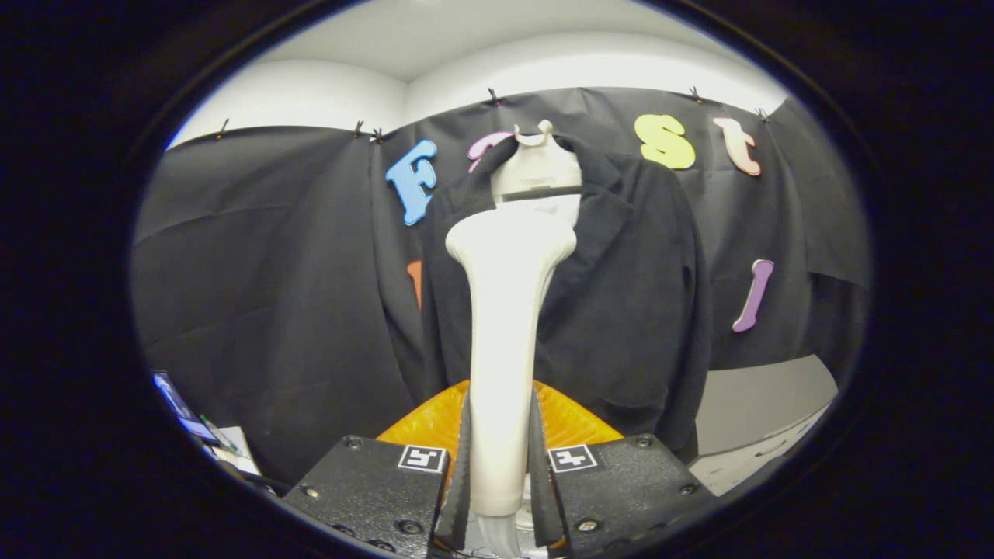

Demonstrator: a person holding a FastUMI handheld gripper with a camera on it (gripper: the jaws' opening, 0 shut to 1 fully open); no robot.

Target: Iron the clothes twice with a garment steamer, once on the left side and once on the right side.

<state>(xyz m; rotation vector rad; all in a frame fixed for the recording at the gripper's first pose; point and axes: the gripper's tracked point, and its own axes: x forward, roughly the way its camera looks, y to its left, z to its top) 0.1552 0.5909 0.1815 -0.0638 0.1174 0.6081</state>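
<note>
The gripper (501, 466) holds the white steamer (505, 326) by its handle, both fingers (458, 473) pressed against its sides, so the steamer stands upright between them. Its head rises in front of the black jacket (621, 295), which hangs on a white hanger (536, 163) against the booth's wall. An orange base (575, 419) lies just beyond the fingers, below the jacket's hem.

One gripper (501, 466), its two fingers (458, 473) pressed on either side of one white garment steamer (505, 334). One black jacket (621, 295). One white hanger (536, 167) carrying it. One orange ribbed piece (423, 423) behind the fingers. Two square black-and-white markers (422, 458), one on each finger block.
</note>
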